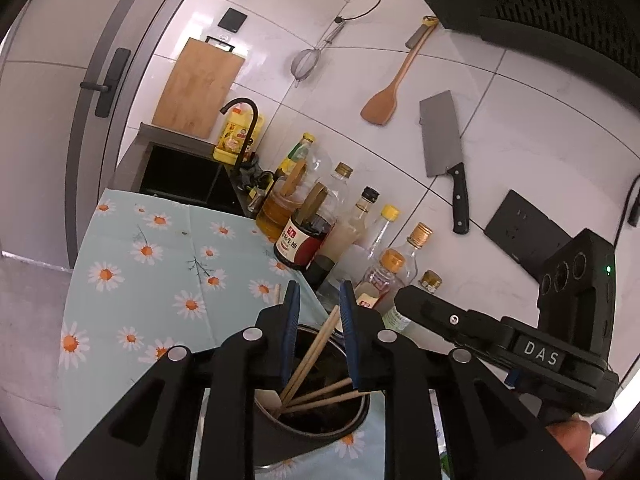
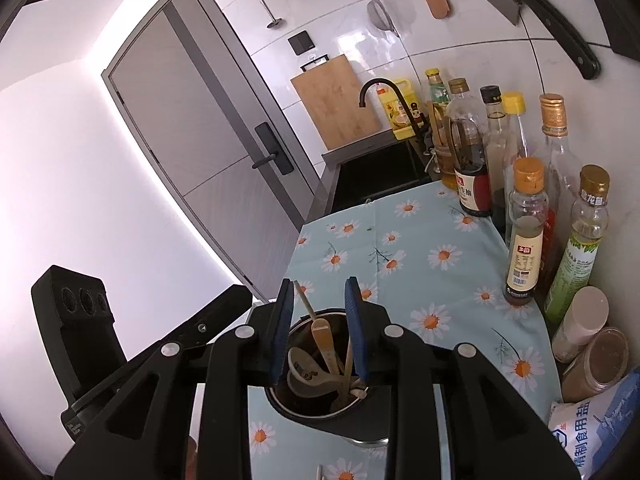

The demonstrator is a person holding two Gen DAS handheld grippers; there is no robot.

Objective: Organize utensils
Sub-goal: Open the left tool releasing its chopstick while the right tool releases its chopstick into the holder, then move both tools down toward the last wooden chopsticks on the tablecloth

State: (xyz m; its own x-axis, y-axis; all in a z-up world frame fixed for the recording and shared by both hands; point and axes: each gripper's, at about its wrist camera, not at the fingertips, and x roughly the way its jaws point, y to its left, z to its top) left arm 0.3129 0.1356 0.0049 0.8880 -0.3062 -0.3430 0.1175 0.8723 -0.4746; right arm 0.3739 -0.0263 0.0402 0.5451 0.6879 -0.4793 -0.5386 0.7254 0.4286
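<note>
A dark round utensil holder (image 1: 320, 432) stands on the daisy-print cloth, right under both grippers. In the left wrist view several wooden chopsticks (image 1: 316, 350) lean inside it, and their tops rise between the blue pads of my left gripper (image 1: 319, 292), which is open and does not press on them. From the right wrist the same holder (image 2: 312, 416) shows a wooden spoon (image 2: 322, 336), a white ceramic spoon (image 2: 304, 368) and one chopstick (image 2: 304, 298) beside the left pad. My right gripper (image 2: 320, 288) is open above them with its pads off them.
A row of sauce and oil bottles (image 1: 304, 236) lines the tiled wall on the right of the cloth (image 2: 420, 240). A black sink (image 2: 376, 172) with a faucet lies beyond. Jars and a salt bag (image 2: 600, 432) crowd the near right corner. A cleaver (image 1: 444, 136) hangs on the wall.
</note>
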